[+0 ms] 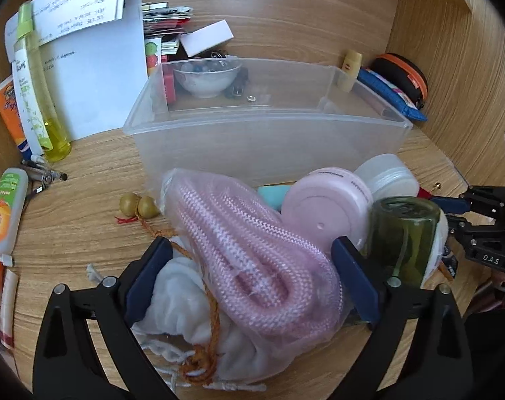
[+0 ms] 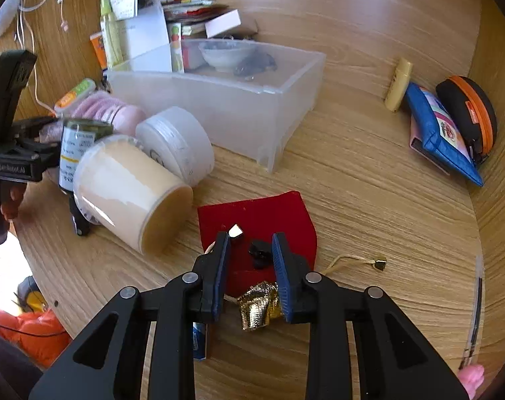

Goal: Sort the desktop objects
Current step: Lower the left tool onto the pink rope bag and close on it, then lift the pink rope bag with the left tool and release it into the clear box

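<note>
My left gripper is open, its fingers on either side of a clear bag of pink rope that lies over a white drawstring pouch. A clear plastic bin stands just behind. My right gripper is open over a red velvet pouch with a gold trim and a small black piece between the fingers. The left gripper also shows at the left edge of the right wrist view.
Around the bin lie a pink jar, a white jar, a cream tub and a green bottle. A blue pouch, orange-black case and yellow tube lie right. A yellow spray bottle and papers stand left.
</note>
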A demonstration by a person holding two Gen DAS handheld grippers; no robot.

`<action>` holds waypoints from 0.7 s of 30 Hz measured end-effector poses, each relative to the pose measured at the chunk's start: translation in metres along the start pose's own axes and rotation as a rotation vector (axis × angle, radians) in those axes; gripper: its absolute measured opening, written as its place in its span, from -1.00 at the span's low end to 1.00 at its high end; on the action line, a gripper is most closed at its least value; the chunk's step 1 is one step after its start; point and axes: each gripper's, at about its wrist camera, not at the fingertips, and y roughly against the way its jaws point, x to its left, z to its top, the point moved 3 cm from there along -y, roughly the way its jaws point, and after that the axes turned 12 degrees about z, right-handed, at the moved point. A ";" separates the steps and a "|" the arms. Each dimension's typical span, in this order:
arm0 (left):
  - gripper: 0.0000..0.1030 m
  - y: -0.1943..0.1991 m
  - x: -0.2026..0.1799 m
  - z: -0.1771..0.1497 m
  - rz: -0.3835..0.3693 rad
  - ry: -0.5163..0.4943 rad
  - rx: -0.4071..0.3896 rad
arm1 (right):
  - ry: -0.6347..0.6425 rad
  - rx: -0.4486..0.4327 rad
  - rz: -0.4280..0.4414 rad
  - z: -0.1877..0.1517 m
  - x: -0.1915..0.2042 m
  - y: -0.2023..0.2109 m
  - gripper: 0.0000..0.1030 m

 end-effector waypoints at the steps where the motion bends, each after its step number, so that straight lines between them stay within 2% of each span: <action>1: 0.89 -0.001 -0.001 0.001 0.004 -0.006 -0.001 | 0.012 0.009 -0.003 0.000 0.000 -0.002 -0.54; 5: 0.85 -0.006 -0.003 0.003 0.026 -0.013 -0.012 | 0.049 0.034 -0.013 0.002 0.003 -0.007 -0.54; 8: 0.69 -0.005 -0.003 0.003 0.037 -0.012 -0.030 | 0.065 0.051 0.006 0.002 0.005 -0.011 -0.72; 15: 0.39 0.003 0.000 0.003 0.044 0.014 -0.073 | 0.062 0.048 0.008 0.003 0.008 -0.010 -0.72; 21: 0.11 0.009 0.010 0.006 0.011 0.100 -0.100 | 0.049 0.012 0.012 0.009 0.010 0.002 -0.71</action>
